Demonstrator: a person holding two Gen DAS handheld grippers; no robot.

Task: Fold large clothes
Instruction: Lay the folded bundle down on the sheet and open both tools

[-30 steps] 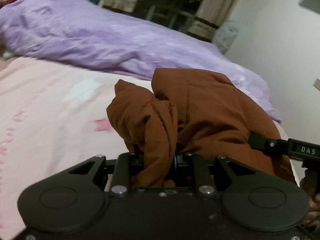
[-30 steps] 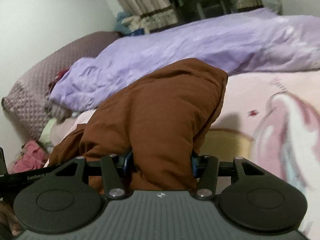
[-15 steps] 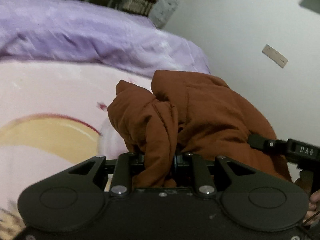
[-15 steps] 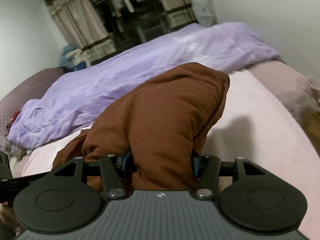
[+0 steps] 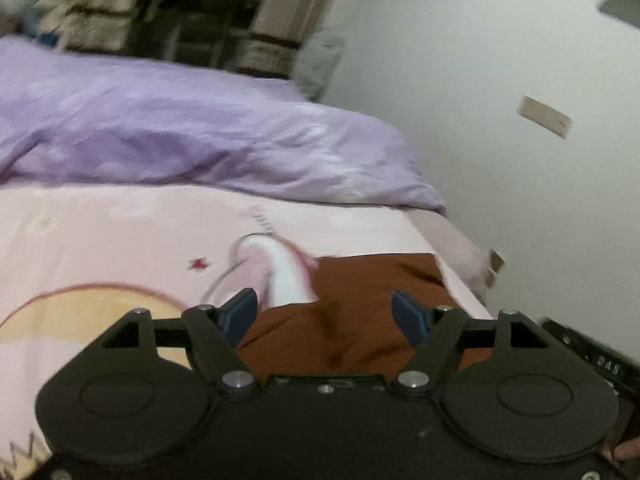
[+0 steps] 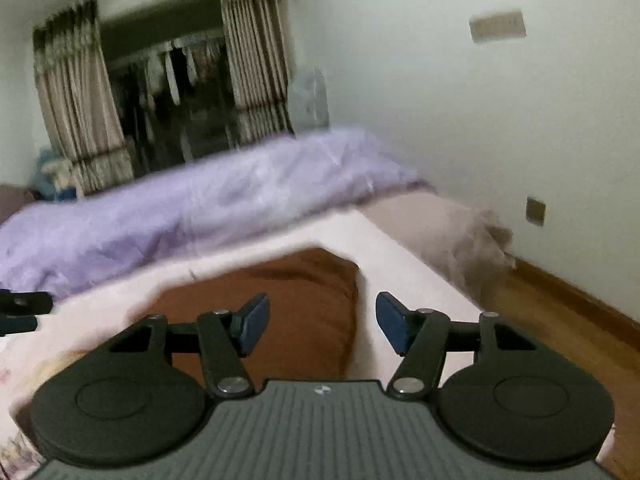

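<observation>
- At the lower centre of both wrist views lies one brown garment [image 5: 360, 320], flat on the pink bed sheet [image 5: 100, 240] near the bed's right edge.
- The left gripper [image 5: 324, 316] has its jaws opening; its two blue pads [image 5: 240, 314] stand apart, with the garment's cloth below and between them but not pinched.
- The right gripper [image 6: 322, 324] has its jaws closing slightly, yet the two pads sit apart over the garment's right edge, clamped on nothing.
- One purple duvet [image 6: 180, 208] lies bunched across the middle of the frame, beyond the garment.
- Two striped curtains [image 6: 76, 100] hang at the upper left, flanking one dark opening.
- One wooden floor [image 6: 560, 320] shows at the lower right.
</observation>
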